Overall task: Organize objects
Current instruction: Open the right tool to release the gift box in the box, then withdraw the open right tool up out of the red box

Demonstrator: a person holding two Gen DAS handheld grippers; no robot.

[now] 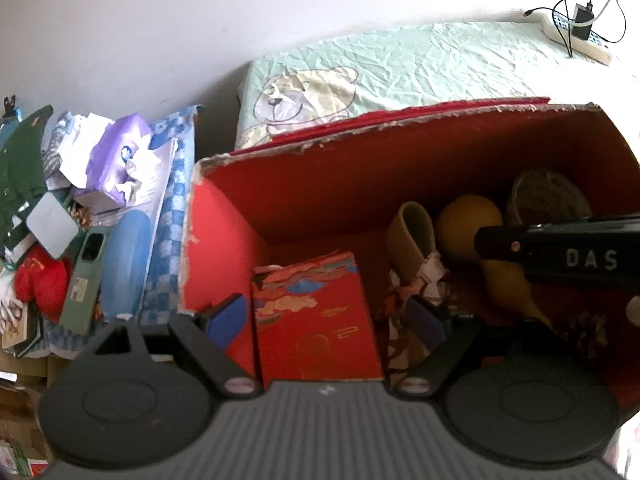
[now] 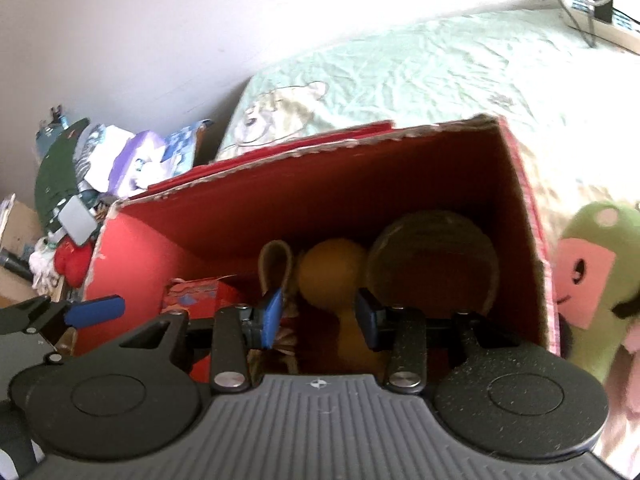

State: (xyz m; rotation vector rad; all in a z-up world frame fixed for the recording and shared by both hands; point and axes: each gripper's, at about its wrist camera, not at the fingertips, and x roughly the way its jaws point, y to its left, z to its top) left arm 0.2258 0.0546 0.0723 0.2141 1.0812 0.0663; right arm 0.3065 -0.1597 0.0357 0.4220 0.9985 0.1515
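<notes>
A red cardboard box [image 1: 304, 184] stands open on the bed; it also shows in the right wrist view [image 2: 224, 216]. Inside lie a red patterned packet [image 1: 316, 320], a tan loop-shaped item [image 1: 412, 236], a yellow gourd-shaped toy [image 1: 468, 224] and a round lidded container [image 1: 548, 192]. My left gripper [image 1: 326, 320] is open above the red packet and holds nothing. My right gripper [image 2: 320, 316] is open over the box, just above the yellow toy [image 2: 332, 268], and holds nothing. Its black body crosses the left wrist view [image 1: 560, 256].
A green plush toy [image 2: 596, 280] with a pink face lies right of the box. A pile of clutter [image 1: 80, 208] with a purple box, green phone case and red plush sits to the left. A power strip [image 1: 580, 36] with cables lies at the bed's far corner.
</notes>
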